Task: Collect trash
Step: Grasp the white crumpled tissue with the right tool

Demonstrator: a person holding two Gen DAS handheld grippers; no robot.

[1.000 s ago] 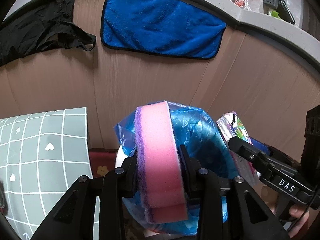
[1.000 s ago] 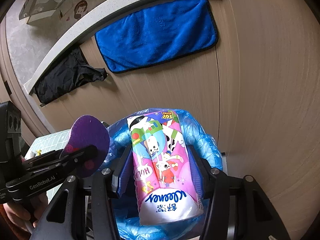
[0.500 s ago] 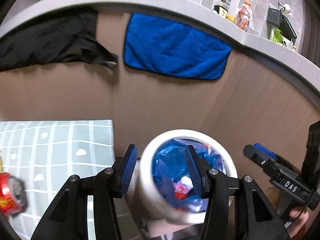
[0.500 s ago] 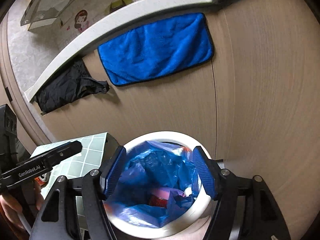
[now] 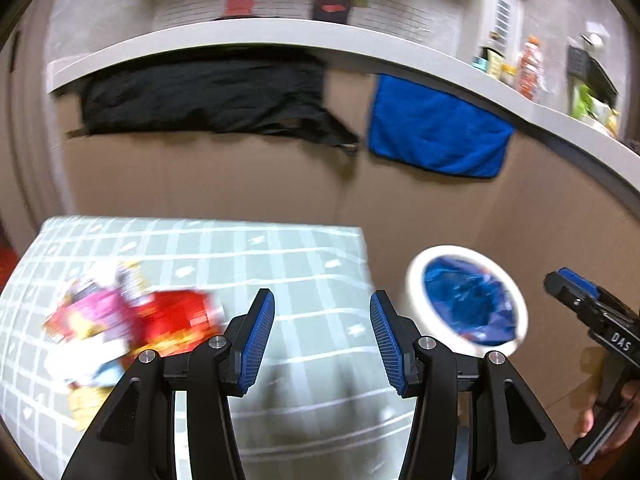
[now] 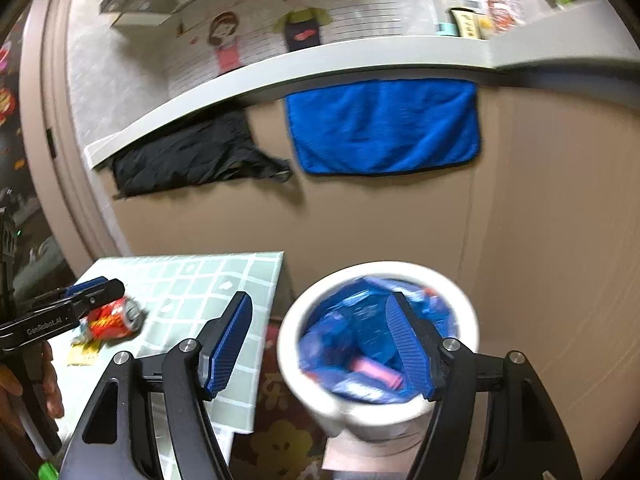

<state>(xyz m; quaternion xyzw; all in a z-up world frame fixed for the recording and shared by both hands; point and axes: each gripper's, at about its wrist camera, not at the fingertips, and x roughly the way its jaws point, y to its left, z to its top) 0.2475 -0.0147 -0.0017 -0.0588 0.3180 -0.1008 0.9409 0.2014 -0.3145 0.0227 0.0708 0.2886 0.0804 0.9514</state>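
Observation:
A white bin (image 5: 466,302) lined with a blue bag stands on the floor right of the table; in the right wrist view (image 6: 378,344) a pink sponge (image 6: 374,370) lies inside it. My left gripper (image 5: 322,334) is open and empty above the green checked tablecloth (image 5: 224,248), right of a blurred pile of trash (image 5: 128,324) with red and pink wrappers. My right gripper (image 6: 320,344) is open and empty above the bin's left rim. A crushed red can (image 6: 114,318) lies on the table by the left gripper (image 6: 90,294).
A brown panel wall (image 5: 248,176) stands behind the table, with a black cloth (image 5: 204,96) and a blue towel (image 5: 436,132) hanging from a grey ledge (image 5: 256,32). A dark floral mat (image 6: 280,440) lies on the floor beside the bin.
Both grippers let go of their loads, the pink sponge and the tissue pack, into the bin and opened. Both have pulled back and up; the left one swung left over the table.

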